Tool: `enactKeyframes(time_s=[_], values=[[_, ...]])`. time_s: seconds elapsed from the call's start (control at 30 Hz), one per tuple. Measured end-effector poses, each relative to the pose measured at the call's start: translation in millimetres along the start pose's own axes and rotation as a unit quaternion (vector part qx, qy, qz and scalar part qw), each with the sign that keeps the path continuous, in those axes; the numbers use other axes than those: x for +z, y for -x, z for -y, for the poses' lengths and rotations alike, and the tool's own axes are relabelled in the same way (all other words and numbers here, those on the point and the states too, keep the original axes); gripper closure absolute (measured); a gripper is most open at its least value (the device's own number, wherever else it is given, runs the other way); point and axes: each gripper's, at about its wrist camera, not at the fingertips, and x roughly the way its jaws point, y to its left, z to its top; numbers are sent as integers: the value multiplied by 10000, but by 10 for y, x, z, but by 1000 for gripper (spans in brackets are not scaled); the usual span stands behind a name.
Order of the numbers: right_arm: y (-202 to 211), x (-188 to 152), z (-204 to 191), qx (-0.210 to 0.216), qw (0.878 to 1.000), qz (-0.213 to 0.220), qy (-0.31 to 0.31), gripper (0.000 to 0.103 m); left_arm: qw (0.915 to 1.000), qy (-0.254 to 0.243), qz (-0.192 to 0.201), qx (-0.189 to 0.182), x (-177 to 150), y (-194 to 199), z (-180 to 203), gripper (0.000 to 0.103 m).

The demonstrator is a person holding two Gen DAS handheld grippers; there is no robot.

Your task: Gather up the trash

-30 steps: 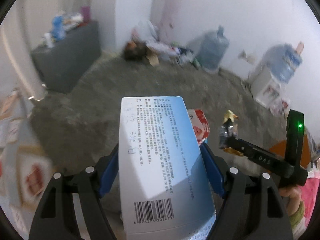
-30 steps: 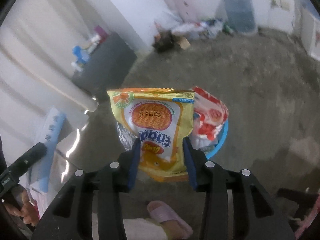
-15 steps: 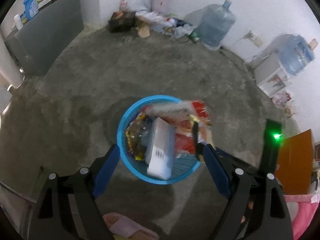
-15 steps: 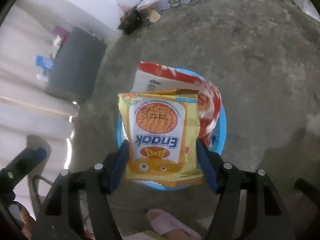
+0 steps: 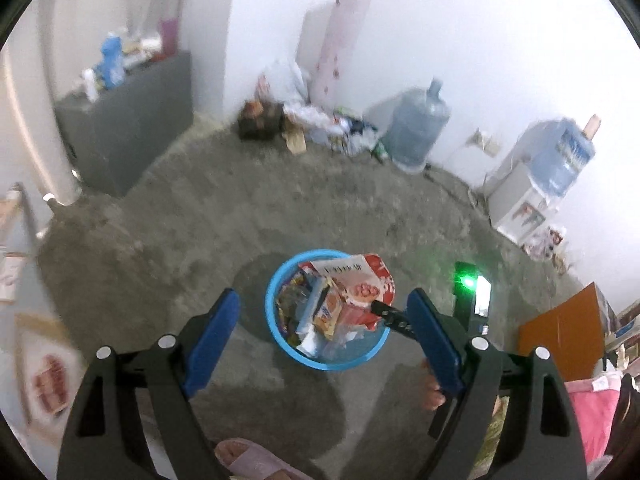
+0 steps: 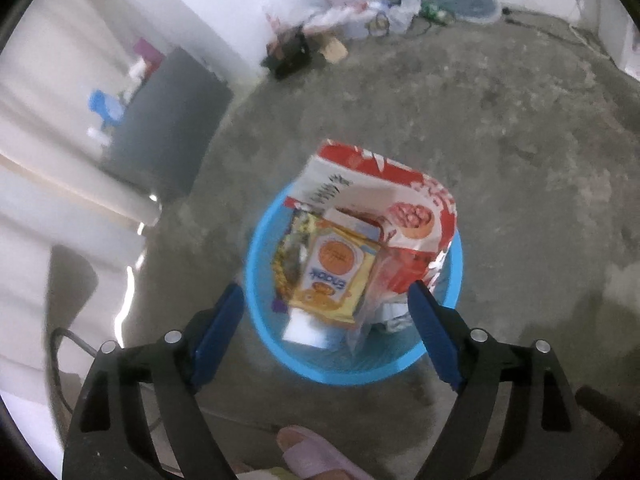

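A blue round basket stands on the concrete floor, full of trash. In it lie a yellow Enaak snack packet, a white-and-blue box under it, and a large red-and-white bag. My left gripper is open and empty above the basket. My right gripper is open and empty above the basket; one of its fingers shows in the left wrist view at the basket's right side.
A grey cabinet with bottles stands at the left wall. Clutter and a water jug lie along the far wall, a dispenser at right. A pink slipper is near the bottom edge.
My left gripper let go of the white-and-blue box and my right gripper let go of the yellow snack packet; both now lie in the basket. Both grippers have opened wide and pulled back.
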Motion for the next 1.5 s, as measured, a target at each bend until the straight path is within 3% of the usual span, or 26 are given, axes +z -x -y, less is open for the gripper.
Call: enactKeyframes(time_s=[0.13, 0.23, 0.33, 0.43, 0.57, 0.67, 0.77, 0.83, 0.93, 1.03, 1.2, 1.5], values=[[645, -109, -343, 161, 9959, 467, 754, 23, 9978, 57, 561, 355, -255, 741, -93, 17], [1099, -239, -699, 235, 9856, 803, 1468, 21, 9905, 316, 1005, 889, -513, 1268, -149, 7], [1598, -497, -1071, 459, 9688, 1184, 2126, 13, 9814, 541, 1370, 1234, -770, 1713, -206, 6], [1977, -798, -1378, 600, 9526, 1444, 2610, 8, 9641, 924, 1611, 1898, -1082, 2135, -270, 6], [2299, -1224, -1747, 959, 9302, 1553, 3186, 8, 9293, 1352, 1751, 2956, -1594, 2504, -323, 6], [2311, -1519, -1986, 897, 9242, 1292, 3479, 8, 8967, 1635, 1560, 3805, -1961, 2576, -313, 6], [2213, -1816, -2205, 627, 9125, 1043, 3905, 8, 8811, 2070, 1326, 4041, -2278, 2631, -375, 6], [2160, -1976, -2297, 435, 9034, 993, 4149, 8, 8705, 2494, 969, 4131, -2414, 2592, -454, 6], [2131, -2232, -2383, 148, 8884, 1061, 4463, 8, 8641, 2848, 563, 4112, -2616, 2508, -552, 6], [2054, -2347, -2383, -90, 8834, 889, 4600, 8, 8595, 2889, 323, 4204, -2703, 2443, -557, 6], [1942, -2421, -2320, -254, 8881, 577, 4552, 8, 8585, 2869, 281, 4242, -2781, 2430, -512, 6], [1895, -2339, -2208, -505, 9008, 561, 4276, 8, 8591, 2835, 274, 4252, -2728, 2430, -501, 6]])
